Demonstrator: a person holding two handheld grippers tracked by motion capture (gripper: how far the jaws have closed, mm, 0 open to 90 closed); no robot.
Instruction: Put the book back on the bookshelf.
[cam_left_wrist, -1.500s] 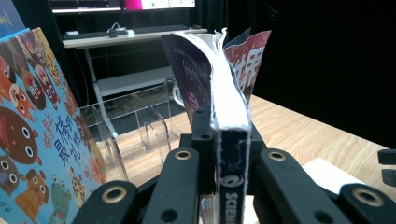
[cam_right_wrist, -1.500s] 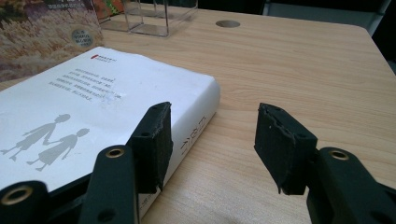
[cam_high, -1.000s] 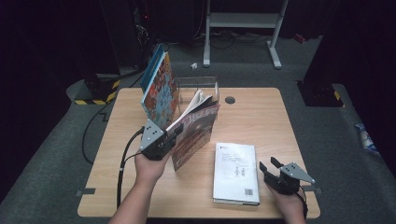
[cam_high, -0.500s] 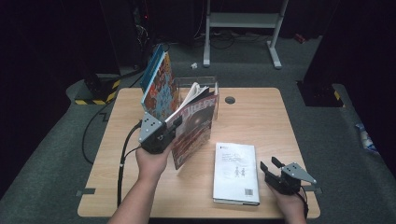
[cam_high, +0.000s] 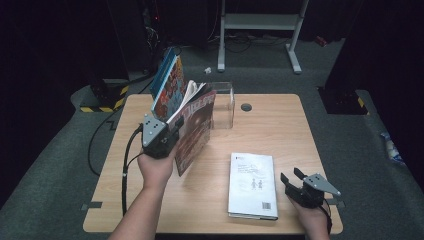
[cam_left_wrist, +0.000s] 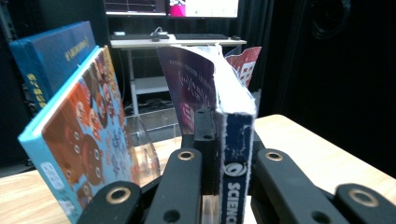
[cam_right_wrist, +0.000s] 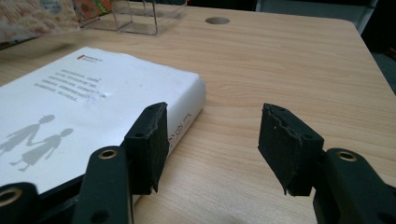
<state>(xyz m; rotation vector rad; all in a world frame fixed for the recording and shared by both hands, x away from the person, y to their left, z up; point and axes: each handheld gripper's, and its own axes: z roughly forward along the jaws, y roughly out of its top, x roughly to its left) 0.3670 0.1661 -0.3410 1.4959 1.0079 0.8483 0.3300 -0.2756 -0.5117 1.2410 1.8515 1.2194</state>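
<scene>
My left gripper (cam_high: 172, 134) is shut on the spine of a thick red-covered magazine (cam_high: 194, 131) and holds it upright above the table, its pages fanning at the top. In the left gripper view the jaws clamp the magazine's blue spine (cam_left_wrist: 235, 158). A blue book with an orange cover (cam_high: 170, 89) leans in a clear stand (cam_high: 223, 102) just beyond. A white book (cam_high: 252, 184) lies flat near the front edge. My right gripper (cam_high: 291, 181) rests low at that book's right side, open, nothing between the pads (cam_right_wrist: 148, 140); its jaws have just opened slightly wider.
The wooden table (cam_high: 280, 125) has a round cable hole (cam_high: 246, 106) behind the stand. A dark blue book (cam_left_wrist: 51, 51) stands behind the orange one. A cable (cam_high: 127, 165) trails from the left gripper off the table's left side.
The left gripper has risen a little with the magazine, which now stands more upright and closer to the leaning books. The right gripper and the white book stay put.
</scene>
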